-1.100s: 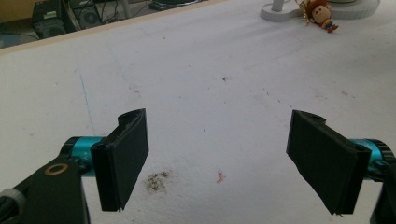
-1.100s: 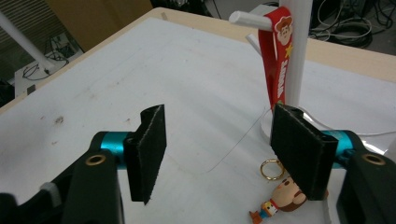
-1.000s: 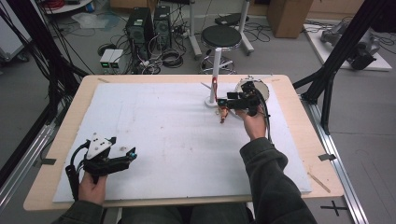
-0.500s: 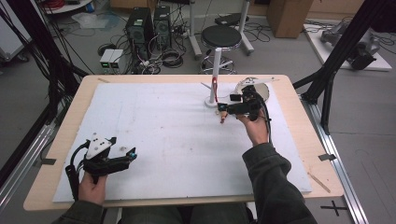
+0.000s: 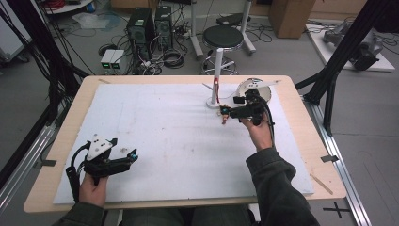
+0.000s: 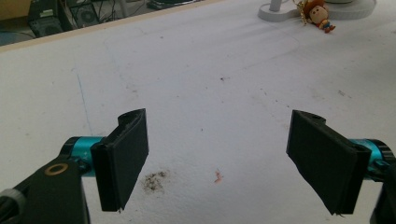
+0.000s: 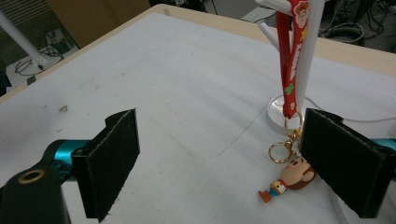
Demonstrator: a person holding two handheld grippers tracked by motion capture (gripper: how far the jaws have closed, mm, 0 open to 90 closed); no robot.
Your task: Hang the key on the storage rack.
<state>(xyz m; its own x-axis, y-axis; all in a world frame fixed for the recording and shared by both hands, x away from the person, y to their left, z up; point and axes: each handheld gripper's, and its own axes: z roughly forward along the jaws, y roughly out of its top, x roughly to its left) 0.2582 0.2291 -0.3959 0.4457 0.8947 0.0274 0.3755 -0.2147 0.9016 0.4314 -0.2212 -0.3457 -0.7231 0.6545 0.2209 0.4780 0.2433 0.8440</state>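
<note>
A lab or workshop test bay.
Computer towers (image 5: 150,23), loose cables (image 5: 171,56) on a bare grey floor (image 5: 28,94), a stool (image 5: 222,36), and black frame struts (image 5: 346,52) surround the bench (image 5: 301,141).

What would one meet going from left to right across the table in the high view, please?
Left tongs → white stand → right tongs → white plate.
</note>
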